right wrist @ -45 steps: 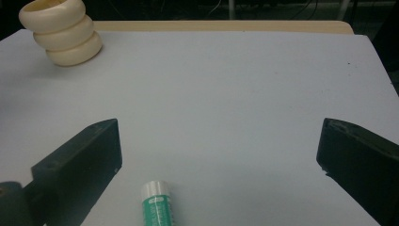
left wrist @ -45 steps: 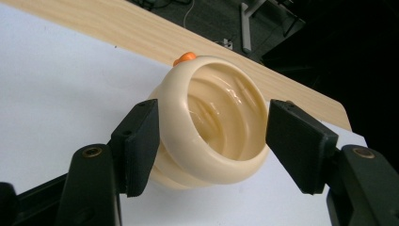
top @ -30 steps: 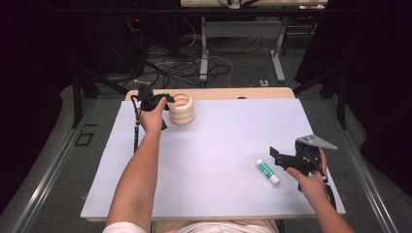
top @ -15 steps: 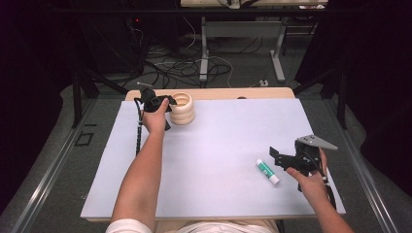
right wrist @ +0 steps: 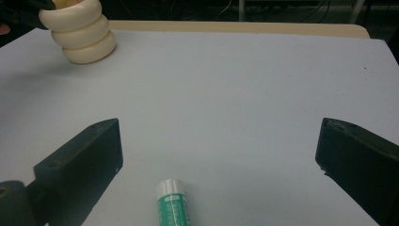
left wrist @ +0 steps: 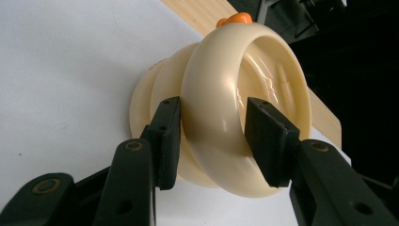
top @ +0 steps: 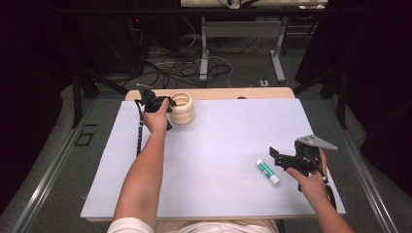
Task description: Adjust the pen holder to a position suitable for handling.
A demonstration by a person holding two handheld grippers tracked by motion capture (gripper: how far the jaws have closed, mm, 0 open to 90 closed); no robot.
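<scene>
Left gripper view: left gripper [left wrist: 211, 141] is clamping the top ring of the cream ring stack [left wrist: 221, 103] at the mat's far-left corner | right gripper [right wrist: 219, 165] is gaping wide over the green glue stick [right wrist: 175, 205]

The cream ring stack [top: 182, 108] stands upright at the far left part of the desk [top: 218, 145]. The green and white glue stick [top: 267, 172] lies flat near the right edge.

We see black two-jaw left gripper [left wrist: 211, 141], brass-coloured screws; right gripper [top: 286, 158] black, grey three-cornered plate; black cables trailing; white short sleeve
</scene>
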